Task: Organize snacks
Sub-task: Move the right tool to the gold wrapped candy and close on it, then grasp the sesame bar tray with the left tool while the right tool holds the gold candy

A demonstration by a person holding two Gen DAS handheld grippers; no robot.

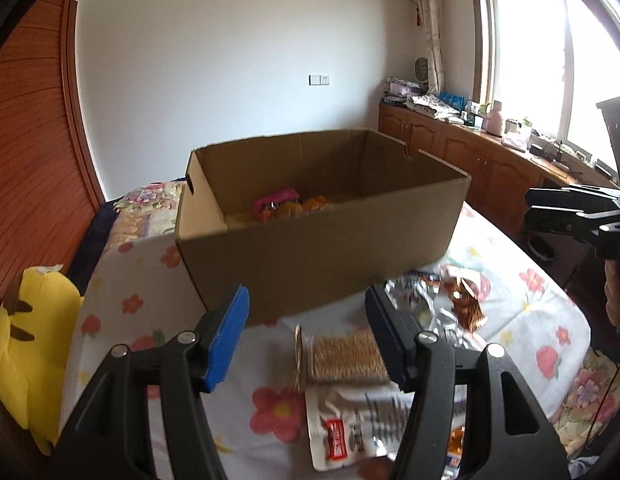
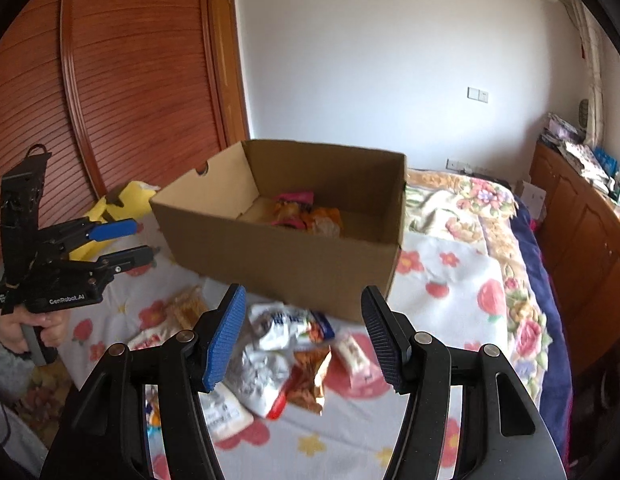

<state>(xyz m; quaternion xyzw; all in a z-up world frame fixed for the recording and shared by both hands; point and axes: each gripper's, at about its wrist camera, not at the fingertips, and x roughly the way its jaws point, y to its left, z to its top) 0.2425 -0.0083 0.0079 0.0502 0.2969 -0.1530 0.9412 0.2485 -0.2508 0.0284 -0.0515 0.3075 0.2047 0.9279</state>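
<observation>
An open cardboard box stands on the bed; it also shows in the right wrist view. Pink and orange snack packets lie inside it. My left gripper is open and empty, above a tan woven-pattern packet and a white pouch. My right gripper is open and empty above a pile of loose packets: a white and blue bag, a silver bag, a brown snack bag. The left gripper also shows at the left of the right wrist view, open.
The bed has a floral sheet. A yellow plush toy lies at its left edge. A wooden wardrobe stands to the left. Wooden cabinets with clutter run under the window on the right.
</observation>
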